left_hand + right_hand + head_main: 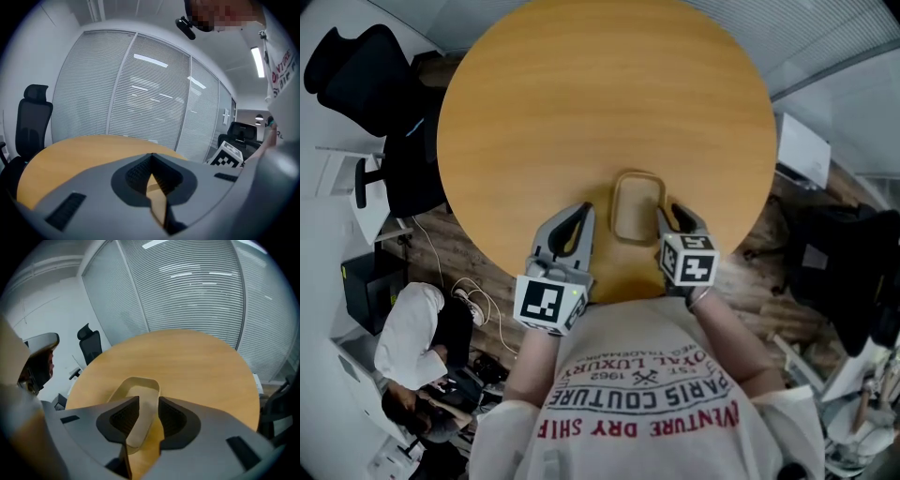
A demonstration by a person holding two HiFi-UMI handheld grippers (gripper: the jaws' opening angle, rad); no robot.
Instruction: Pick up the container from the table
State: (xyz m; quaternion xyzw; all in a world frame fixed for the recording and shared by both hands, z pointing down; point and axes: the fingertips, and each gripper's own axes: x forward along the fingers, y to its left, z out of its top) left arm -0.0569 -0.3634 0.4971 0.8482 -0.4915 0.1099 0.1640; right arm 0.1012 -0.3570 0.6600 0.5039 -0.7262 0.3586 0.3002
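Observation:
A shallow beige container [637,206] lies near the front edge of the round wooden table [600,94]. My right gripper [672,214] is at the container's right side. In the right gripper view its jaws [148,401] stand open astride the right wall of the container [139,386], with the rim between the pads; I see no clear press on it. My left gripper [579,211] hovers just left of the container, apart from it. In the left gripper view its tips [151,155] meet, shut on nothing, with only table [70,154] ahead.
A black office chair [366,75] stands at the table's far left, and another dark chair [844,262] at the right. A person [412,337] crouches on the floor at lower left beside cables. Slatted blinds [197,291] line the wall beyond the table.

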